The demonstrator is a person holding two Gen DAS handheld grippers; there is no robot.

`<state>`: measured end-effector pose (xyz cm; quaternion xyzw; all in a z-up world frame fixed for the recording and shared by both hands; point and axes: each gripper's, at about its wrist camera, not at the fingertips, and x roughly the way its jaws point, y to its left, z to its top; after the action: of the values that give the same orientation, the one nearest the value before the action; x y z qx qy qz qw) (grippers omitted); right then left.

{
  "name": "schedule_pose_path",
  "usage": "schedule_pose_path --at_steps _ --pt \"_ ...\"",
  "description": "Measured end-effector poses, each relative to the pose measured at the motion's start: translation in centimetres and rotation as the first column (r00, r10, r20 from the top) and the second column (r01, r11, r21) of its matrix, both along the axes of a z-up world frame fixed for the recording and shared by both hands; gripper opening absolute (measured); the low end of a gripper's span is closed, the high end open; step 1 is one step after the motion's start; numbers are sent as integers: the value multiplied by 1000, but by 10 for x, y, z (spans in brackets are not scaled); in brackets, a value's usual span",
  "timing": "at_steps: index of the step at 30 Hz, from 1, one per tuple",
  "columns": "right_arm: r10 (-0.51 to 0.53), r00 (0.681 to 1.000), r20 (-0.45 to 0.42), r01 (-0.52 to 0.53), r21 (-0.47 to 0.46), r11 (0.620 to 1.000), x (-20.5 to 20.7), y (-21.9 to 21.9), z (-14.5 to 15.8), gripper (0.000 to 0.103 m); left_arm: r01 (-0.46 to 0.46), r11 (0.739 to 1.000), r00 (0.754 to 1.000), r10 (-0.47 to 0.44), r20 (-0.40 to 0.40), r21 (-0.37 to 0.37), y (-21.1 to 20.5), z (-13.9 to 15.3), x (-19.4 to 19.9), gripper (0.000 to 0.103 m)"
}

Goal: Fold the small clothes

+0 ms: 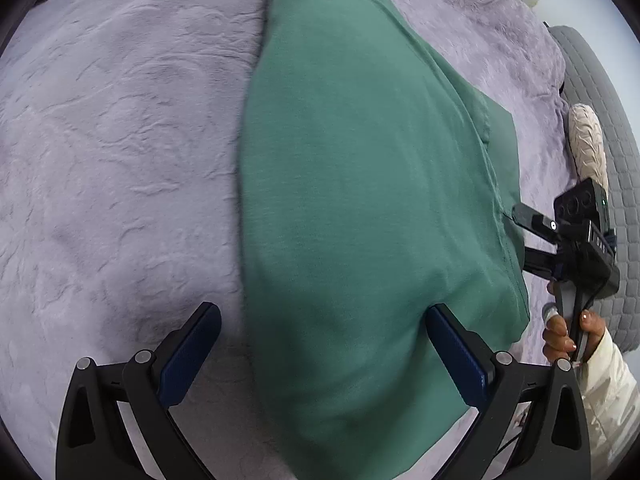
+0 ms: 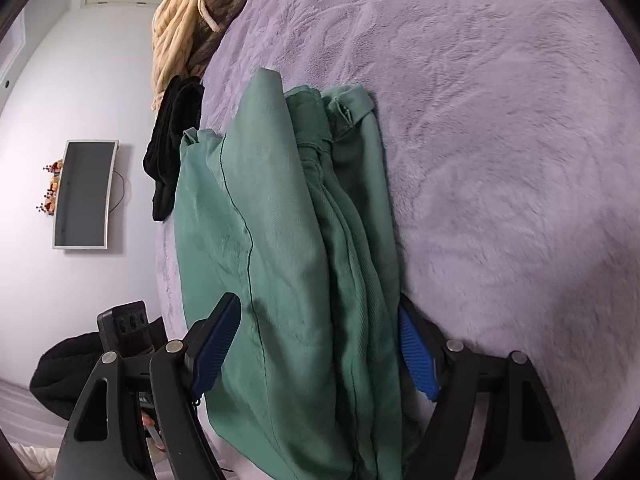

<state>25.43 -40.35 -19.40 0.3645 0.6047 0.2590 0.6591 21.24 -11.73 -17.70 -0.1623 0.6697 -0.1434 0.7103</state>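
A green garment (image 1: pixel 352 200) lies folded lengthwise on a lilac plush blanket (image 1: pixel 120 140). My left gripper (image 1: pixel 324 344) is open and hovers over its near left edge, one pad over the blanket and one over the cloth. In the right wrist view the green garment (image 2: pixel 288 260) shows stacked layers and a waistband at the far end. My right gripper (image 2: pixel 320 344) is open, its jaws straddling the garment's layered edge. The right gripper also shows in the left wrist view (image 1: pixel 532 220), at the garment's right edge.
A black cloth (image 2: pixel 172 148) lies at the blanket's edge beside a cream knitted throw (image 2: pixel 184 20). A grey quilted mattress edge (image 1: pixel 600 128) and a cream slipper-like item (image 1: pixel 588 140) lie to the right. A wall-mounted screen (image 2: pixel 84 194) hangs beyond the bed.
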Motion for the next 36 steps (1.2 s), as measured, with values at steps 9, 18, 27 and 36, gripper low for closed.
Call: schedule_pose_path --at_steps 9,18,27,36 --pt "-111 991 -72 116 74 991 6 -1 -14 38 52 998 999 -52 -5 20 -29 -14 9 102" --pt "-163 987 -17 162 215 963 -17 8 35 22 51 997 995 -46 92 -53 -4 28 -4 46" --pt "-127 991 45 112 242 964 -63 55 99 23 61 992 987 -42 158 -115 34 82 -39 45" --pt "-108 993 -56 120 314 942 -153 164 84 23 73 996 990 -66 129 -50 137 112 -119 46"
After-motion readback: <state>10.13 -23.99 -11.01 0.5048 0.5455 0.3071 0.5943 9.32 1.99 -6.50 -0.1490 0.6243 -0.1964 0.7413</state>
